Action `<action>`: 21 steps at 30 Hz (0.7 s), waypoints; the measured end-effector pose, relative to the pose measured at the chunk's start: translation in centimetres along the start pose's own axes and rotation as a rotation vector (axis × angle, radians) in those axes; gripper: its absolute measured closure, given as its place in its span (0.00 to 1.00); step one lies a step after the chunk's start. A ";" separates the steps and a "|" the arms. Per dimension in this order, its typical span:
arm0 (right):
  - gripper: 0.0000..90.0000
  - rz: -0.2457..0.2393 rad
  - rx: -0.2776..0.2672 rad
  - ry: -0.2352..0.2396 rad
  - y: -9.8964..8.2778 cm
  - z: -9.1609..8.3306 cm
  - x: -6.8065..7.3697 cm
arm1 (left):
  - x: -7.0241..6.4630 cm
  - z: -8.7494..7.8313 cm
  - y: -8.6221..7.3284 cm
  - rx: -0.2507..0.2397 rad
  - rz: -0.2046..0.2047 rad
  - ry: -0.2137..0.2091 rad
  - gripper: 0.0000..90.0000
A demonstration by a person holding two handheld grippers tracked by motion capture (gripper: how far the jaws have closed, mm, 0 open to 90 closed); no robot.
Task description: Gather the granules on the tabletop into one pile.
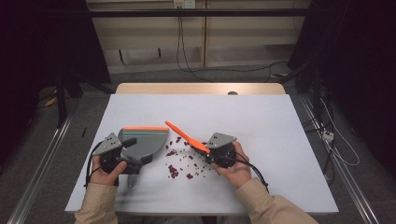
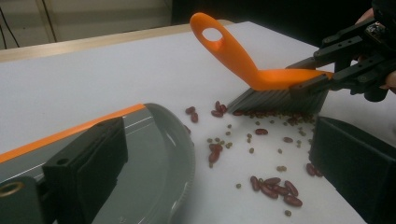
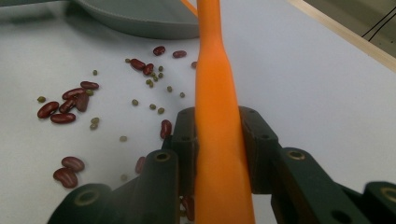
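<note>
At frame centre, the right gripper [image 1: 211, 154] clamps an orange brush [image 1: 187, 136] over beans [image 1: 173, 171], while the left gripper [image 1: 122, 156] grips a grey dustpan [image 1: 144, 140].

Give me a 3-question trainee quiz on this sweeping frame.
1. True or false: the right gripper is shut on the brush.
2. What lies scattered on the table between the grippers? A) screws B) beans C) coins
3. Fill in: the dustpan has an ____ strip along its edge.

Key: 1 true. 2 B; red beans and small green ones. 3 orange.
</note>
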State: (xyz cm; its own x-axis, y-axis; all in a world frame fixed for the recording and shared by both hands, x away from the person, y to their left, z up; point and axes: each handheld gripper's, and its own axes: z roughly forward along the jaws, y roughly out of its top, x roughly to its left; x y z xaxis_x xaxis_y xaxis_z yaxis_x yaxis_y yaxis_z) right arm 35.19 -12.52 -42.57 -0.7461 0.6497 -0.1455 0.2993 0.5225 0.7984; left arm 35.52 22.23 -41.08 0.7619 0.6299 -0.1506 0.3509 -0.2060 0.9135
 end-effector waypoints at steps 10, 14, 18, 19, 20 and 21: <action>0.79 -0.010 -0.006 0.032 0.1 -0.4 0.6 | 0.0 0.0 0.0 -0.001 -0.001 0.001 0.05; 0.79 -0.012 -0.022 0.041 0.2 -0.5 0.5 | 0.0 -0.1 0.0 -0.004 -0.002 0.002 0.05; 0.79 0.004 -0.048 0.052 0.7 -0.8 -0.6 | 0.0 -0.1 0.0 -0.005 -0.003 0.002 0.05; 0.79 0.001 -0.058 0.053 0.9 -0.9 -0.9 | 0.0 -0.2 0.0 -0.005 -0.003 0.003 0.05; 0.79 0.003 -0.072 0.052 1.1 -1.1 -1.3 | 0.1 -0.2 0.0 -0.005 -0.003 0.003 0.05; 0.79 0.002 -0.083 0.052 1.4 -1.2 -1.8 | 0.1 -0.2 0.0 -0.006 -0.003 0.002 0.05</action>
State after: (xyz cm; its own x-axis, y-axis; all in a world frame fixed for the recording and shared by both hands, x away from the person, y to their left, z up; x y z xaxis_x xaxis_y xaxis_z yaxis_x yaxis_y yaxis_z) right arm 36.25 -13.62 -40.56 -0.7758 0.6204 -0.1151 0.2525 0.4724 0.8444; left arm 35.49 22.40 -41.05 0.7598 0.6318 -0.1532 0.3504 -0.1994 0.9151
